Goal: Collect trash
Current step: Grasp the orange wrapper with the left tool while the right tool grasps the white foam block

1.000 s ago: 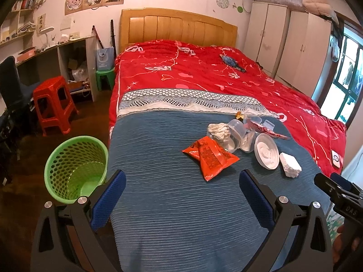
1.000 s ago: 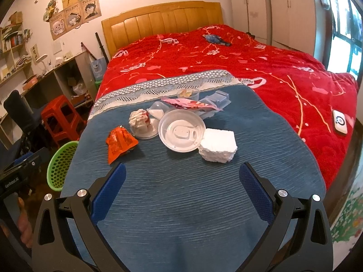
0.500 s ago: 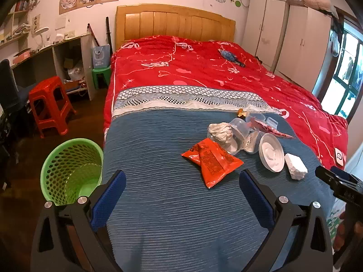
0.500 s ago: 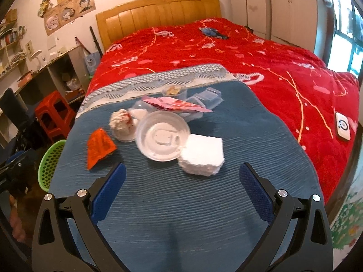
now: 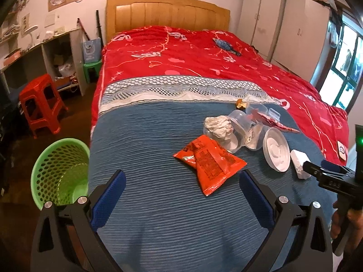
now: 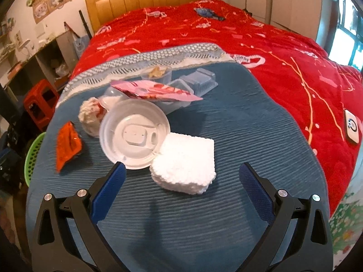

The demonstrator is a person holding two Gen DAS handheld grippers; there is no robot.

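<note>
Trash lies in a cluster on the blue blanket (image 5: 158, 136): an orange snack bag (image 5: 209, 162), crumpled paper (image 5: 219, 127), clear plastic cups (image 5: 240, 127), a white lid (image 6: 135, 133), a pink wrapper (image 6: 156, 90) and a white foam block (image 6: 185, 164). My left gripper (image 5: 181, 195) is open just short of the orange bag. My right gripper (image 6: 181, 189) is open, with the foam block just ahead of the gap between its blue fingers. A green mesh bin (image 5: 60, 172) stands on the floor left of the bed.
A red quilt (image 5: 204, 63) covers the far bed, with a small blue object (image 5: 224, 45) on it. A white device (image 6: 351, 125) lies at the right edge. A red stool (image 5: 39, 104), a desk (image 5: 34, 52) and wardrobes (image 5: 283, 27) surround the bed.
Both grippers have moved forward over the blanket: the left one closer to the orange bag, the right one closer to the foam block and lid. Both stayed open.
</note>
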